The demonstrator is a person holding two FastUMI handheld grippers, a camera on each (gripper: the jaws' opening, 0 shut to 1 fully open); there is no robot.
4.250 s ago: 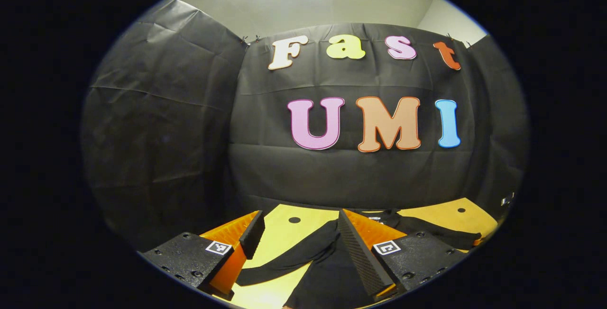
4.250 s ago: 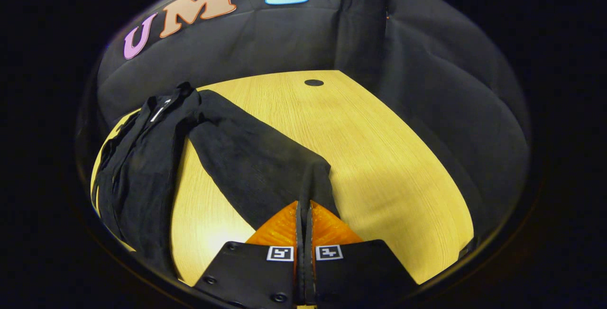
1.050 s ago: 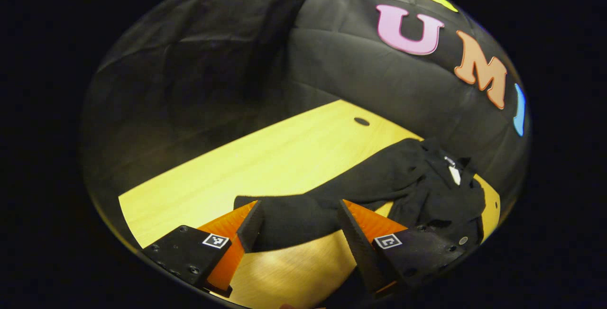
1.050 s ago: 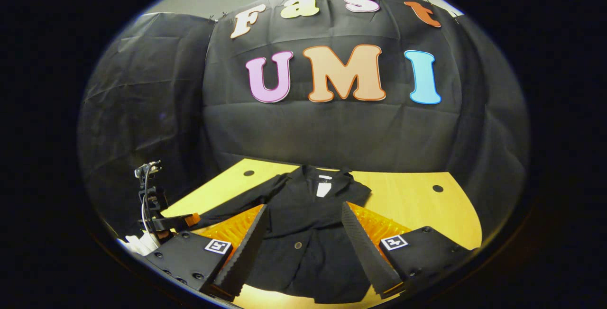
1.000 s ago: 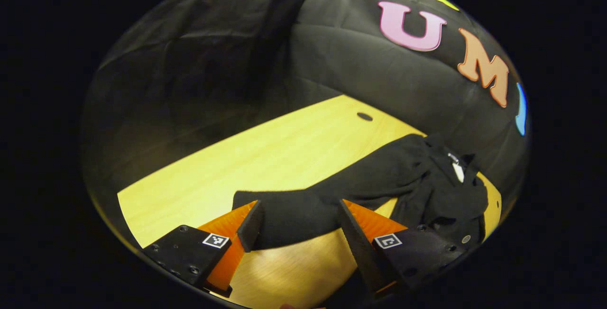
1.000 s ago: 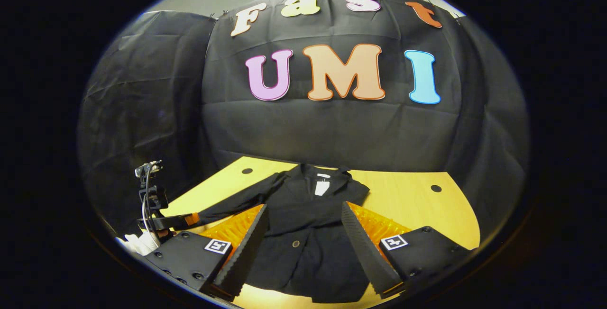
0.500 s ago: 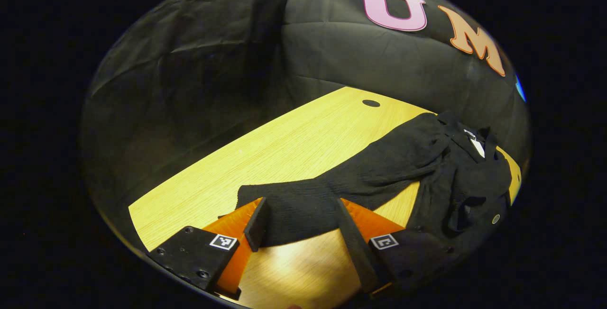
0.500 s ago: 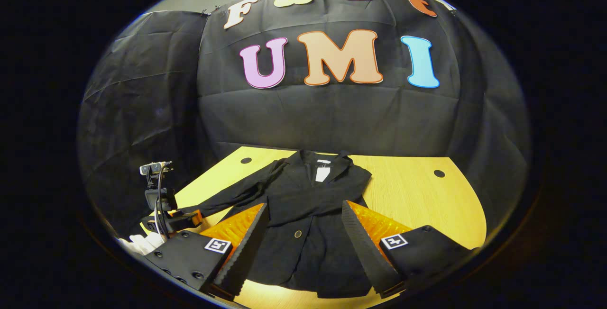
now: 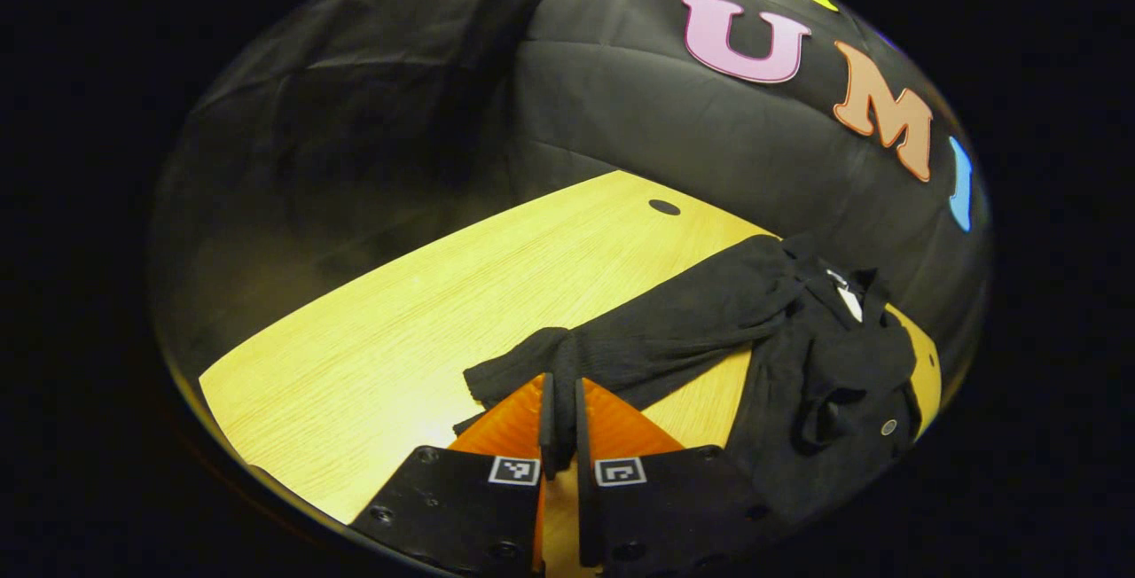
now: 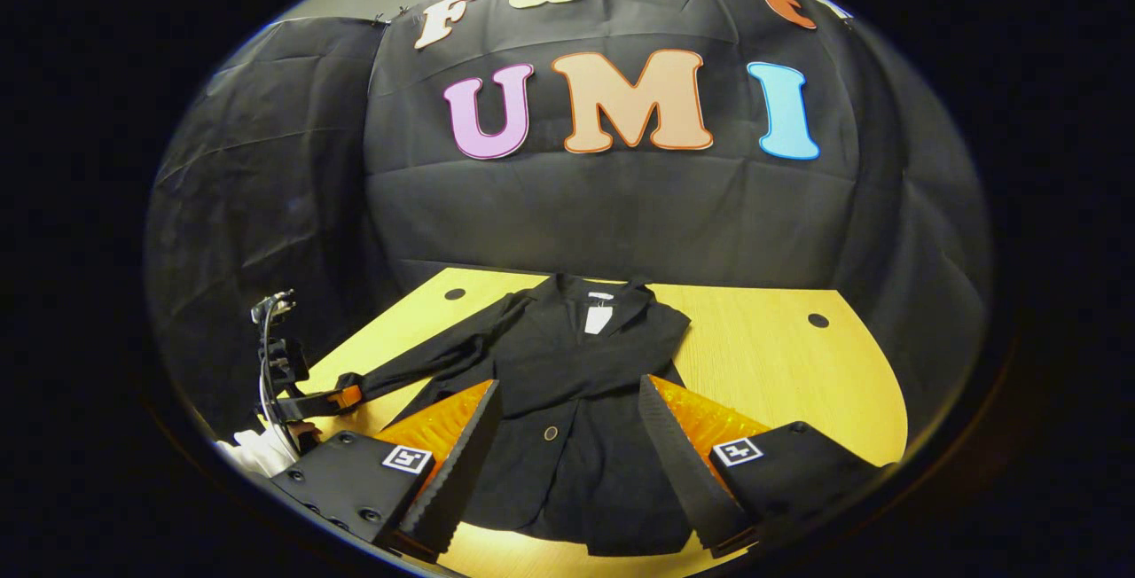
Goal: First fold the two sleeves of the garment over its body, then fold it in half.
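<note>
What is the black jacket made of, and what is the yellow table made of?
The jacket looks like soft woven cloth, matte, not shiny: it wrinkles and bunches where the left gripper pinches its sleeve. Which fibre, I cannot tell. The table looks like wood or a wood-look board: fine grain lines, smooth, slightly glossy.

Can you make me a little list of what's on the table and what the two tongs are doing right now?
garment: black jacket, lying flat on the table
table: yellow wood
right sleeve: folded over the body
left sleeve: stretched out sideways, cuff pinched
left tongs: shut on the left sleeve cuff
right tongs: open, above the jacket's lower part
</note>
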